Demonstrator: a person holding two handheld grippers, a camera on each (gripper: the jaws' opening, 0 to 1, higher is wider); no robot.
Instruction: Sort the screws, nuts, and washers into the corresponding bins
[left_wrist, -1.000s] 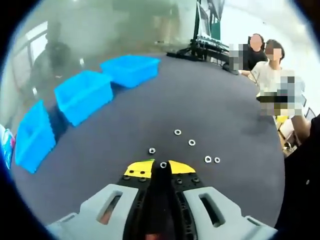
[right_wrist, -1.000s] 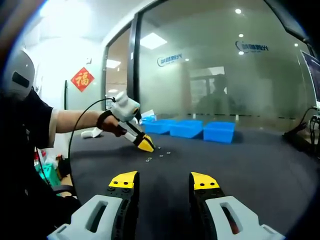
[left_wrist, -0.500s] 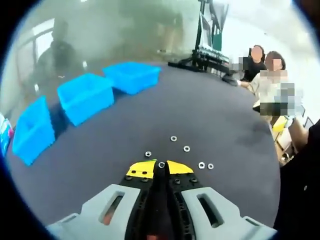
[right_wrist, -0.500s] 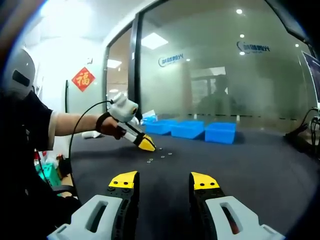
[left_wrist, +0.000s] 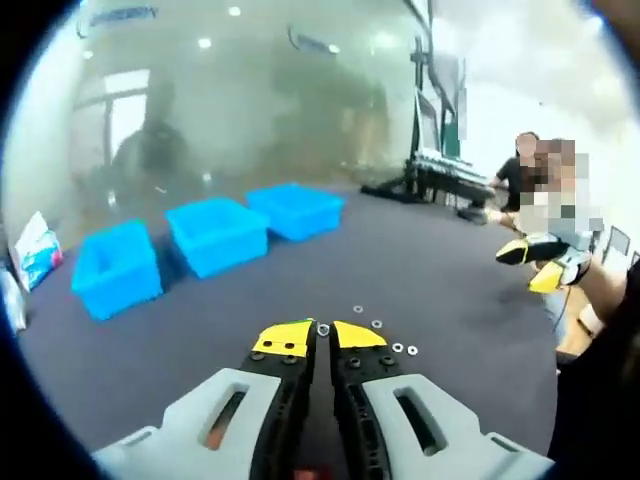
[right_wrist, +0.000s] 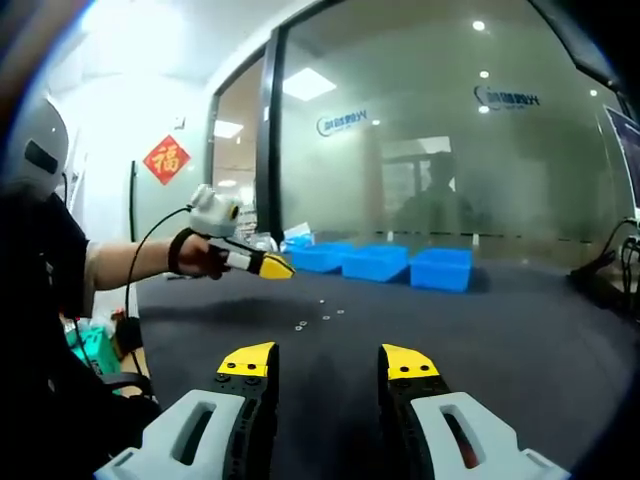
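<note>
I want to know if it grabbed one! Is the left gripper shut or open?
Shut. The left gripper has its yellow-tipped jaws together, pinching a small silver nut between the tips.

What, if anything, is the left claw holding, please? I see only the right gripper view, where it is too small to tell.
Observer: In the left gripper view, the left claw is shut on a small metal ring pinched between its yellow tips.
Operator: Thank you. How many loose pieces lie on the table near it?
Observer: Four small loose rings lie on the dark table, just beyond and right of the tips.
</note>
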